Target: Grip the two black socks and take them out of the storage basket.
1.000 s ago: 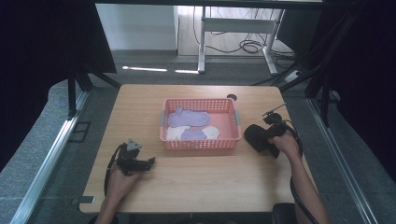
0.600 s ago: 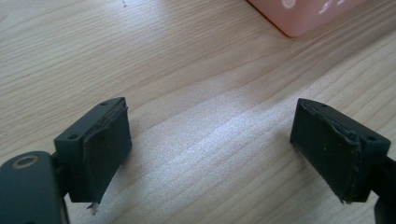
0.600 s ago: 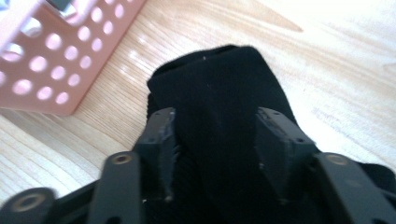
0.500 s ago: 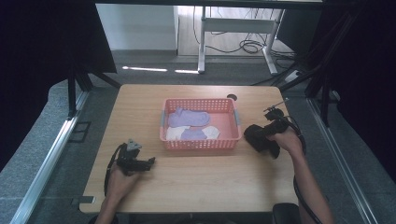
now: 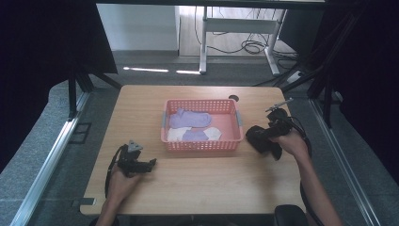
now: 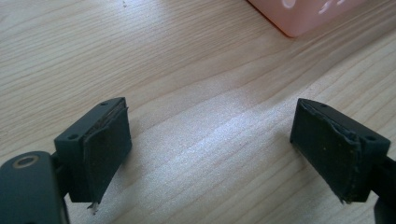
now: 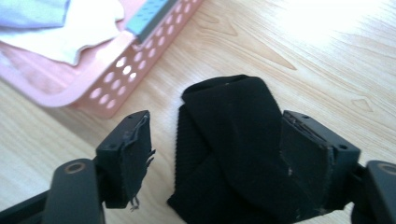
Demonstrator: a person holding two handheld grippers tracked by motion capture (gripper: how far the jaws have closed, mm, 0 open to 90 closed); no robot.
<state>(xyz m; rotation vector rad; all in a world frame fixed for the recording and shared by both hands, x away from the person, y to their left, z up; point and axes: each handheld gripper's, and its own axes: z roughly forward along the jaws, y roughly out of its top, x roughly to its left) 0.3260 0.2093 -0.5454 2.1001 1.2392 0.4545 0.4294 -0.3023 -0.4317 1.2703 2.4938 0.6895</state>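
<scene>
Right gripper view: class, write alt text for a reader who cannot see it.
A folded black sock lies on the wooden table between the open jaws of the right gripper, its pads clear of the cloth. A pink basket holding pale socks sits upper left.

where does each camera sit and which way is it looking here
High view: above the person's side, looking forward and down on the table; forearms and both grippers show.
Left gripper view: on the left gripper, facing bare wood; open jaws.
Right gripper view: on the right gripper, over the black sock.
All share the pink basket.
</scene>
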